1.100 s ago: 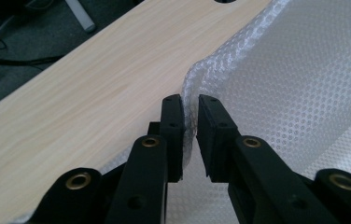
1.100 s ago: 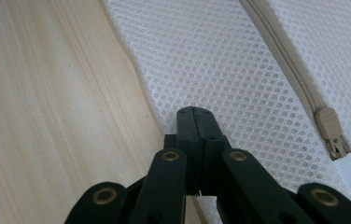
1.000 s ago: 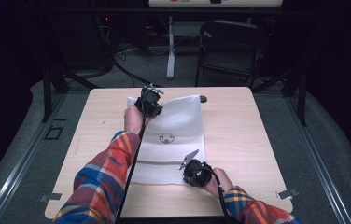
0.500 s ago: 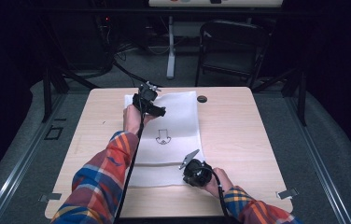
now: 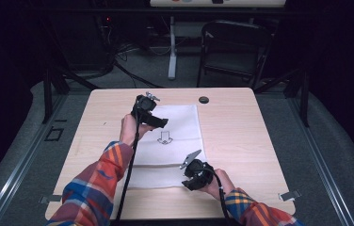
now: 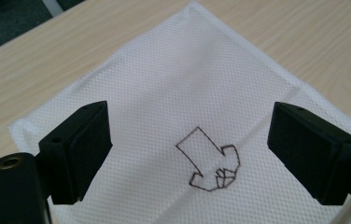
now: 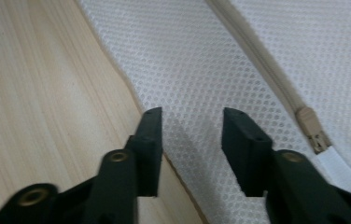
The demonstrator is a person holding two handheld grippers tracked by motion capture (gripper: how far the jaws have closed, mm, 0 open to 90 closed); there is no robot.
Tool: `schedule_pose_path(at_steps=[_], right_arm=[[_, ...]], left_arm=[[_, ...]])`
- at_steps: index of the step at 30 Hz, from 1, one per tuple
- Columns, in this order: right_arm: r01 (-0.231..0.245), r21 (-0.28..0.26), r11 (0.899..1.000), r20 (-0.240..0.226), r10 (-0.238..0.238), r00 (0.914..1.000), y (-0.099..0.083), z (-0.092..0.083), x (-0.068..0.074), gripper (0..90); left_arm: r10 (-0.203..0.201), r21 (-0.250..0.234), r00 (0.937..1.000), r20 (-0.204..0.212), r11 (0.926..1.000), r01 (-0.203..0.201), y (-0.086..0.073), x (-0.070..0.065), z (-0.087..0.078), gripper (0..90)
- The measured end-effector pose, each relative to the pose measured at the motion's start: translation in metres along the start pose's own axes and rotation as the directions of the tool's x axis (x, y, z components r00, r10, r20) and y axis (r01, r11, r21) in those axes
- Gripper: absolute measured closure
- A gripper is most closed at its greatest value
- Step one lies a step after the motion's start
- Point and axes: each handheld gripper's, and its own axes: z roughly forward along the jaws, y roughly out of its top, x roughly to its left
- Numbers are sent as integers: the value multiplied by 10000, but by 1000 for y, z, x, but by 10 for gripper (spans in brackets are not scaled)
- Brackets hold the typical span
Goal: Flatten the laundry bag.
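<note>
White non-woven fabric bag (image 5: 170,143) with black arrow drawing (image 5: 164,137): flat on light wooden table (image 5: 250,136), spread from mid-table toward the person's edge. Beige zipper (image 7: 276,84) across the near part of bag, pull tab (image 7: 311,128) at one end.

Left tongs (image 5: 154,118): above far left part of bag, held in hand with plaid sleeve. Jaws wide, just been opening, nothing between; in left gripper view (image 6: 190,154) arrow drawing lies below the gap, jaws clear of the fabric.

Right tongs (image 5: 191,175): at near right edge of bag. Jaws partly open, just been opening; in right gripper view (image 7: 192,140) bag edge lies under the gap, pads not pressing on it.

Small black round disc (image 5: 204,100): on table beyond bag's far right corner, apart from it.
</note>
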Motion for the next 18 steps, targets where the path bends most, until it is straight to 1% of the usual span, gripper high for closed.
schedule_pose_path(at_steps=[1,2,5,8,9,10,11,12,13,14,15,16,17,18], right_arm=[[27,48,10000,44,-28,10000,1,-3,-2,466],[-165,-54,9998,48,166,9999,0,-4,-3,411],[-342,-126,9993,157,344,9993,-1,-9,-8,288],[-603,-186,9980,201,607,9980,-3,-14,-13,210],[-663,-264,9975,190,668,9976,-4,-15,-15,190],[-709,-199,9973,235,714,9972,-4,-17,-17,176],[-861,-326,9958,226,868,9960,-5,-18,-19,166],[-896,-331,9954,234,904,9956,-6,-20,-20,159],[-858,-244,9960,261,864,9959,-6,-22,-22,153],[-931,-358,9950,265,941,9952,-7,-23,-23,150],[-959,-346,9948,251,968,9950,-8,-24,-24,143],[-884,-232,9958,304,891,9956,-8,-25,-25,140],[-893,-303,9955,308,902,9954,-9,-25,-25,135],[-883,-251,9958,324,891,9955,-9,-27,-26,128]], left_arm=[[9,9,10000,65,10000,-9,-3,-1,-1,128],[35,48,9999,109,10000,-35,-6,-2,-2,127],[11,17,9996,270,10000,-11,-14,-5,-4,126],[72,57,9990,444,10000,-75,-22,-9,-6,126],[57,41,9985,539,10000,-59,-25,-10,-6,126],[87,46,9983,574,9999,-90,-27,-12,-6,126],[115,76,9982,587,9999,-120,-30,-13,-6,126],[96,91,9977,665,9999,-102,-33,-15,-6,126],[156,102,9973,720,9998,-164,-36,-17,-6,126],[210,142,9968,774,9997,-222,-39,-18,-6,126],[206,155,9962,845,9996,-220,-41,-20,-6,124],[228,185,9956,912,9995,-246,-44,-21,-5,124],[278,258,9953,927,9992,-303,-47,-23,-6,124],[322,300,9949,956,9989,-352,-49,-24,-5,124]])
